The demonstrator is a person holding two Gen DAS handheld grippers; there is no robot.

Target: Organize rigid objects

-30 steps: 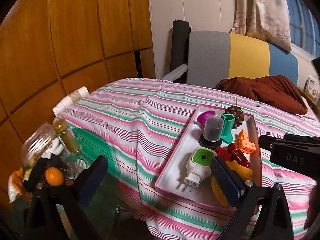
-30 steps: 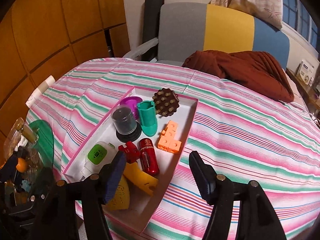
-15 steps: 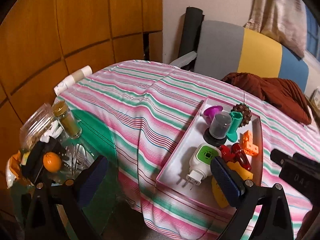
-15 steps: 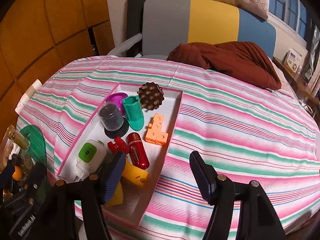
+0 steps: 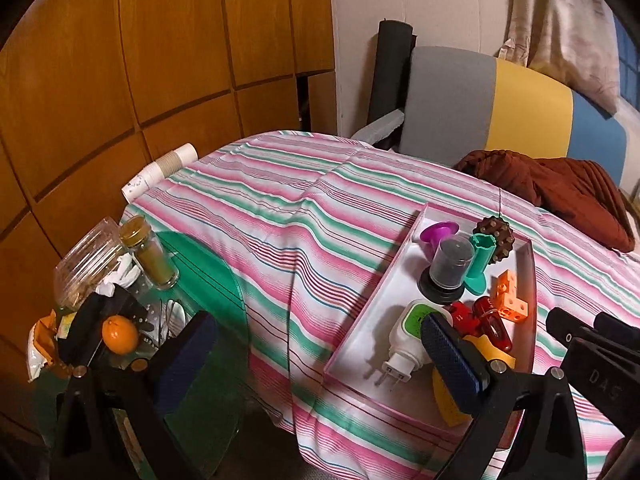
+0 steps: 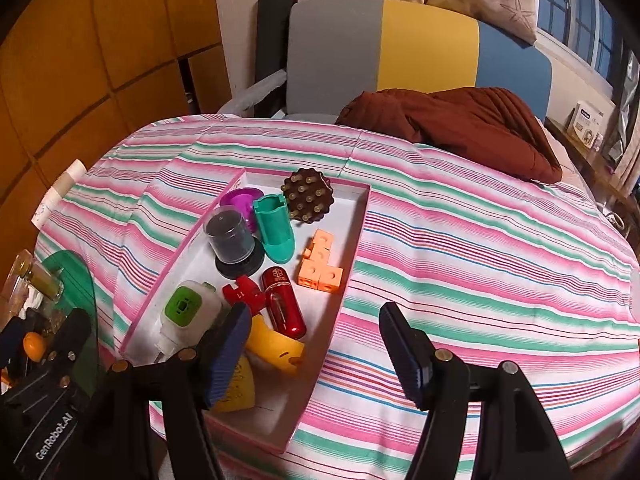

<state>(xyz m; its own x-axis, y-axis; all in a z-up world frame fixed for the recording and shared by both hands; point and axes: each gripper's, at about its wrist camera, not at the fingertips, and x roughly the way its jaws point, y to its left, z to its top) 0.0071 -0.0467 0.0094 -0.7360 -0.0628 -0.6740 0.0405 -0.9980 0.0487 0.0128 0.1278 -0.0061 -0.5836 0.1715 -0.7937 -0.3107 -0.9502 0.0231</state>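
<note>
Now my tray holds a plug, red capsule, orange blocks and teal cup. Both claws, left and right, gape apart, empty.

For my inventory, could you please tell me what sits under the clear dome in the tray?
Under the clear dome sits a round black base. Its dark inside is unreadable, so any contents stay unseen.

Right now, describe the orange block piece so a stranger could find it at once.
On the striped bedspread lies a shallow pink-rimmed tray of small objects. The orange block piece sits by its right wall, beside the glossy red capsule. It is the only thing built of joined cubes with round holes.
</note>
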